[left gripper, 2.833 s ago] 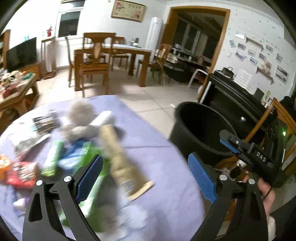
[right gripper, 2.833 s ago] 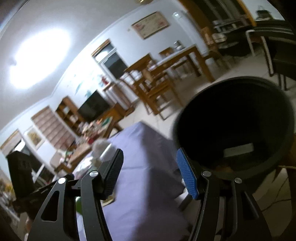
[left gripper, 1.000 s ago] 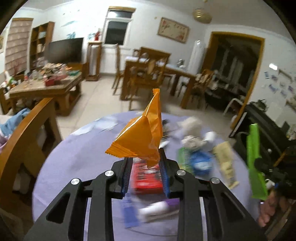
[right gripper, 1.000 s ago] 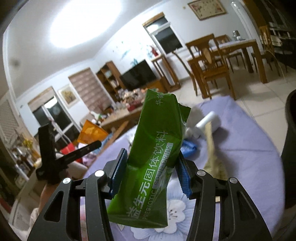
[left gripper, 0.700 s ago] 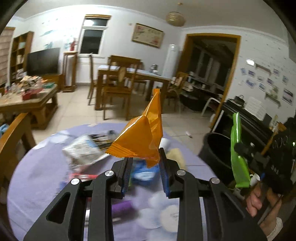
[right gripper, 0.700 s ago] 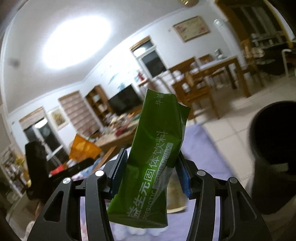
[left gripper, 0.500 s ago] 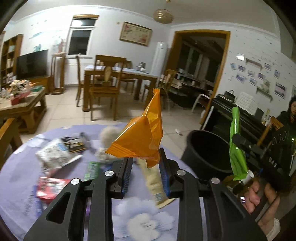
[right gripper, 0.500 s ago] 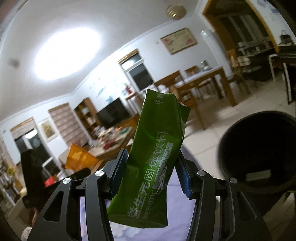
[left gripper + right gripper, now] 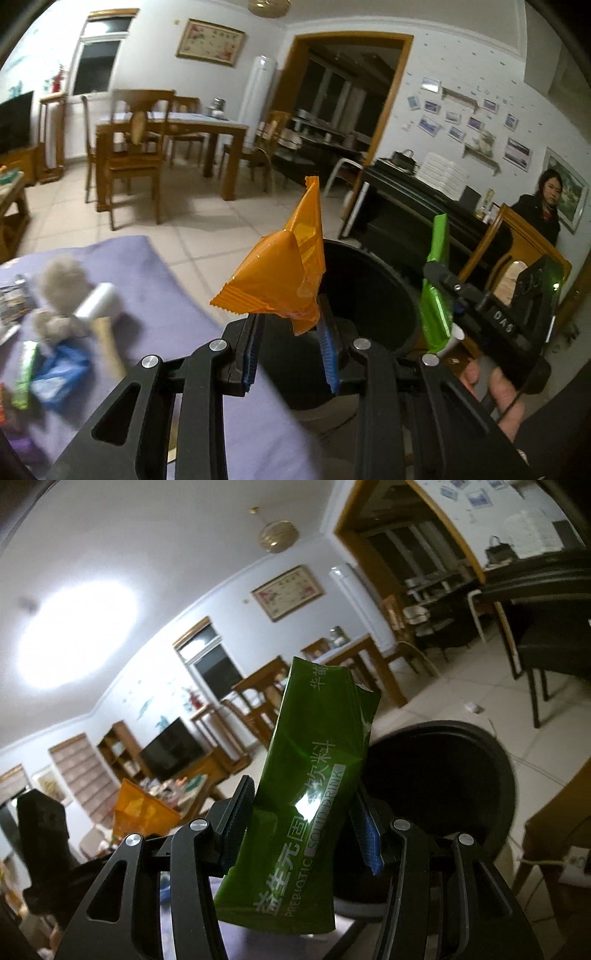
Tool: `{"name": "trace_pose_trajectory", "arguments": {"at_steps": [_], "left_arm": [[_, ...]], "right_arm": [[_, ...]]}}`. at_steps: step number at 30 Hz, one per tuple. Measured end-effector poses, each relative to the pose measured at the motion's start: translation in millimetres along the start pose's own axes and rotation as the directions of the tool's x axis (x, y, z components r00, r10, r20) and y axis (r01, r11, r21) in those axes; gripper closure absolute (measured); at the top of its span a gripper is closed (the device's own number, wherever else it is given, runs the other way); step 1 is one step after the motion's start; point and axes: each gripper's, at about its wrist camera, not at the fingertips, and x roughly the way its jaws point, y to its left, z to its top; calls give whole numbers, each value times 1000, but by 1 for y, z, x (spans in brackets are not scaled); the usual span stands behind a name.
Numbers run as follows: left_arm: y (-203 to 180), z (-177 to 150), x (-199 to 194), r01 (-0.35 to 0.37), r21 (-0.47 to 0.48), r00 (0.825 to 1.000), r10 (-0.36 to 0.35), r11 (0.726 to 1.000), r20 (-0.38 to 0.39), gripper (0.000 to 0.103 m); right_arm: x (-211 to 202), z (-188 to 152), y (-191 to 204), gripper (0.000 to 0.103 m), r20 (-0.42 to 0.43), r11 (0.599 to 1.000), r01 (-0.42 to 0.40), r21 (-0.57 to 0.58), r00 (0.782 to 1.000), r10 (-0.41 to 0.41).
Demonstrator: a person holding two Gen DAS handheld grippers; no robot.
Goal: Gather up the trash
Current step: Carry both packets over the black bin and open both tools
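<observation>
Orange wrapper (image 9: 280, 273) pinched in left tool (image 9: 290, 352), green sachet (image 9: 306, 801) (upright) in right tool (image 9: 301, 830), seemingly above bin (image 9: 373, 295).

A bright ceiling light (image 9: 75, 635) blows out to a white patch at the upper left of the right wrist view, washing the ceiling around it and leaving a small glint on the green drink packet (image 9: 306, 797). The room beyond the doorway (image 9: 343, 110) sits in deep shadow. Both fisheye views bend walls and door frames toward dark, vignetted corners. In the left wrist view the litter on the purple tablecloth (image 9: 177, 295) is smeared by motion blur, while the orange wrapper (image 9: 284, 269) stays sharp and evenly lit.
</observation>
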Motion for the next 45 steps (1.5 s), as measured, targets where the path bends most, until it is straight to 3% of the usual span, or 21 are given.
{"name": "trace_pose_trajectory", "arguments": {"at_steps": [10, 25, 34, 36, 38, 39, 41, 45], "left_arm": [[-36, 4, 63, 44, 29, 996, -42, 999, -83, 74], [-55, 0, 110, 50, 57, 987, -41, 997, -155, 74], [-57, 5, 119, 36, 57, 987, -26, 998, -160, 71], [-59, 5, 120, 19, 57, 987, -10, 998, -160, 50], [-60, 6, 117, 4, 57, 988, 4, 998, -152, 29], [-59, 6, 113, -8, 58, 990, 16, 998, -141, 23], [-57, 8, 106, -19, 62, 991, 27, 998, -128, 21], [-51, 10, 90, -25, 44, 992, 30, 999, -123, 21]], "right_arm": [[15, 3, -66, 51, -6, 999, 35, 40, 999, -35], [32, -18, -83, 51, -33, 997, 52, 63, 998, -50], [53, -20, -67, 48, -67, 997, 52, 64, 997, -47], [59, -21, -65, 30, -91, 996, 55, 72, 995, -48], [58, -23, -61, 26, -84, 995, 55, 82, 995, -48], [57, -22, -59, 25, -84, 995, 52, 82, 995, -46], [54, -24, -56, 18, -83, 996, 46, 82, 996, -39], [47, -30, -49, 18, -81, 995, 45, 83, 996, -38]]}}
